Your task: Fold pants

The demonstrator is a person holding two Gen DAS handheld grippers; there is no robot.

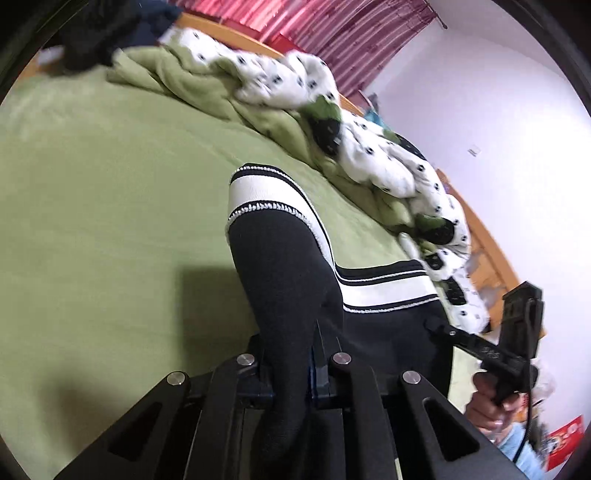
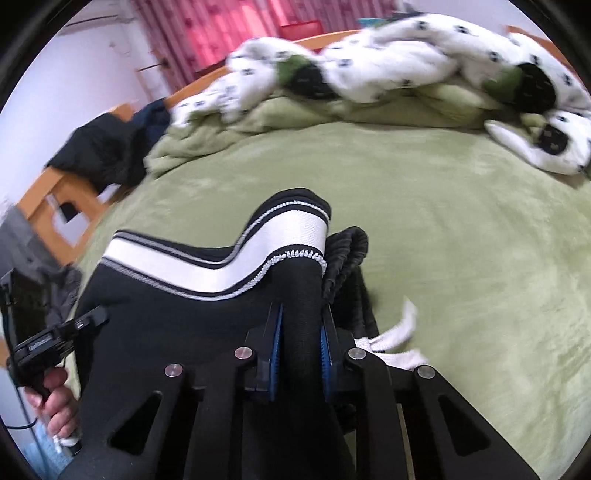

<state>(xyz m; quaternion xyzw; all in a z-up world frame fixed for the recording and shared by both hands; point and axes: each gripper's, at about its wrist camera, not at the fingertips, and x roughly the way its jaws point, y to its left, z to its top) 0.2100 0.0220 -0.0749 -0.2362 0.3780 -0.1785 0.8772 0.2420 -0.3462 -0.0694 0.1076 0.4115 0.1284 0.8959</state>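
Note:
The black pants (image 1: 280, 273) with a white and black striped band (image 1: 258, 192) hang above the green bed. My left gripper (image 1: 290, 354) is shut on the black cloth just below the band. My right gripper (image 2: 301, 332) is shut on the pants (image 2: 184, 317) at the other end of the band (image 2: 207, 266), beside the gathered waist and white drawstring (image 2: 395, 332). The cloth stretches between both grippers. The right gripper also shows in the left wrist view (image 1: 436, 326). The left gripper shows in the right wrist view (image 2: 98, 315).
The green bedsheet (image 1: 110, 192) spreads below. A crumpled white and green spotted duvet (image 1: 295, 85) lies along the far side. Dark clothes (image 2: 107, 147) lie on the wooden bed frame (image 2: 48, 199). Red curtains (image 2: 221, 33) hang behind.

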